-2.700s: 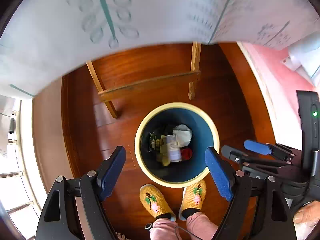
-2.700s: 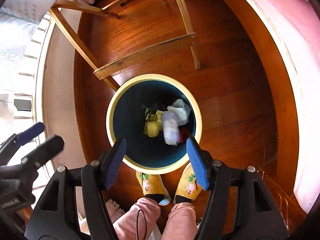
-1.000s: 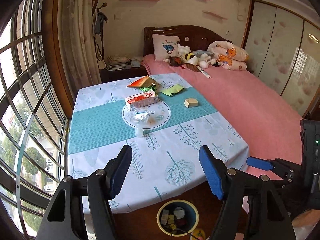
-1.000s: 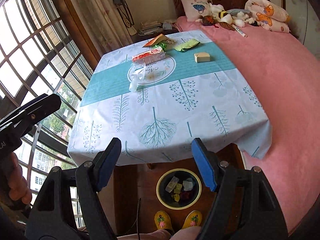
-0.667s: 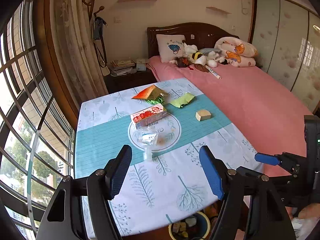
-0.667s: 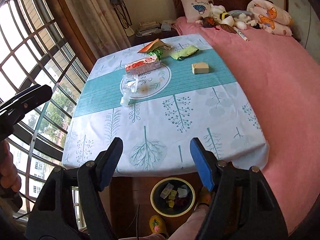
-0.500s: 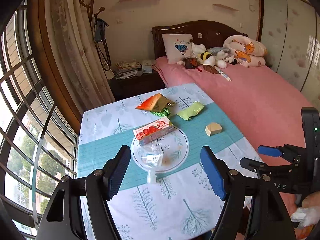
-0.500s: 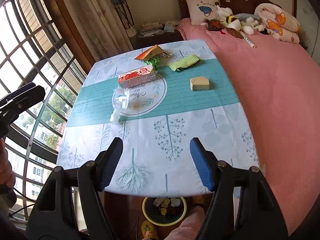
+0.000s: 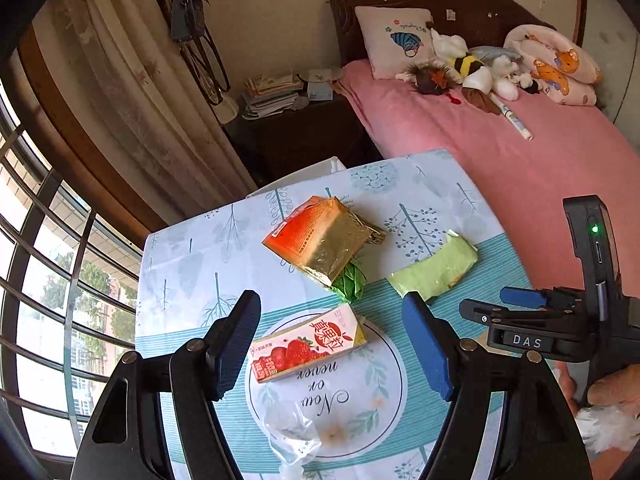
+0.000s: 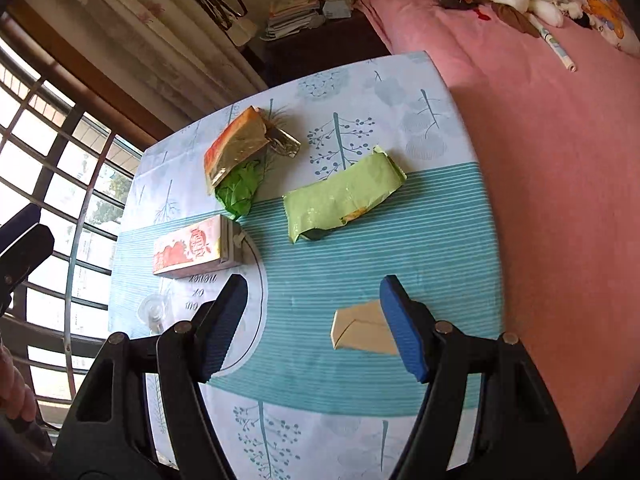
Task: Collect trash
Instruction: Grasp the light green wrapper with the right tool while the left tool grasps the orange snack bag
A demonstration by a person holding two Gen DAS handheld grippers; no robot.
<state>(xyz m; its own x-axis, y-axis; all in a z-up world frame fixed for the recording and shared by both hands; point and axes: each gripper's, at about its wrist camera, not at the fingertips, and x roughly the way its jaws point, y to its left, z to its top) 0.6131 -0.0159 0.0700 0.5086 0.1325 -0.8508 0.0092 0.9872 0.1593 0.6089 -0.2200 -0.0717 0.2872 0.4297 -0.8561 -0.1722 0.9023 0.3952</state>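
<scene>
Jaws of both the left gripper (image 9: 332, 344) and right gripper (image 10: 314, 326) gape empty above the tabletop (image 10: 360, 248); the strawberry milk carton (image 9: 306, 346) lies below the left one.

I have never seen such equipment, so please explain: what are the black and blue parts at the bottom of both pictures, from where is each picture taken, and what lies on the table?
They are handheld grippers, one in each of a person's hands, each with a camera looking along its fingers. One picture is from the left gripper, the other from the right gripper. Both are open and hold nothing. On the tablecloth lie a strawberry drink carton, an orange and gold wrapper, a green wrapper, a beige box and a clear plastic bag.
</scene>
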